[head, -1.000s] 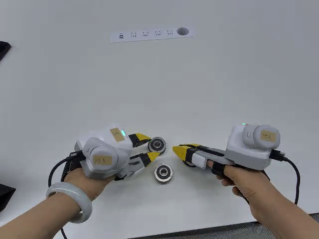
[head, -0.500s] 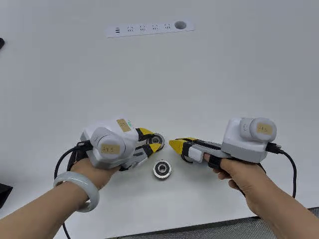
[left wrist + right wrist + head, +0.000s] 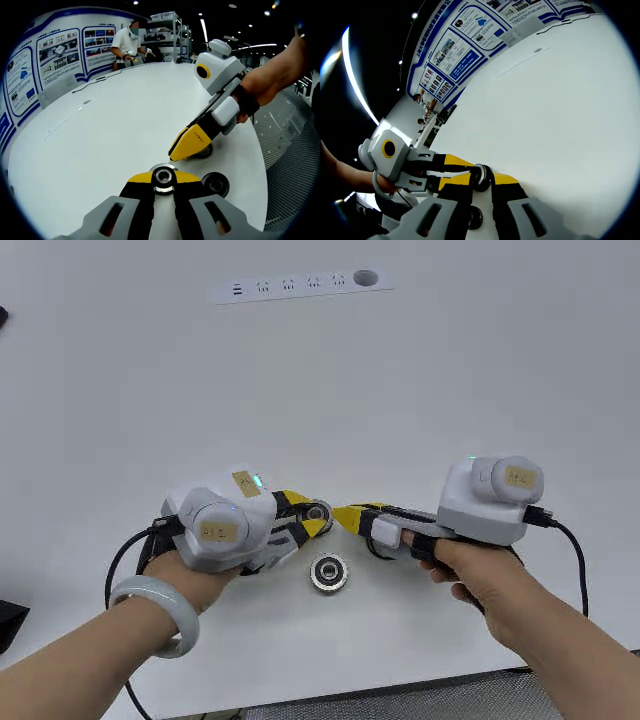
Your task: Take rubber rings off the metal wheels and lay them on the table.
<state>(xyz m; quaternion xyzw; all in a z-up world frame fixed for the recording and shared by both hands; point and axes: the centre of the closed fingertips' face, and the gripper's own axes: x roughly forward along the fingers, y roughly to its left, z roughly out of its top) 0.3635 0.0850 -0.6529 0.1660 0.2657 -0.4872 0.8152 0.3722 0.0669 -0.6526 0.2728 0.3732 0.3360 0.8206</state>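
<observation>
Now one wheel is held still, ready for its ring to come off.
The left hand-held gripper (image 3: 303,520) is clenched on a metal wheel (image 3: 320,512) at the near side of the tabletop (image 3: 400,390). The right hand-held gripper (image 3: 345,517) looks pinched closed, with its tips right at that wheel's right edge. To do this well, keep the left squeeze firm, catch just the black rubber ring (image 3: 489,175), and pull slowly. A second wheel (image 3: 327,573) lies nearer.
</observation>
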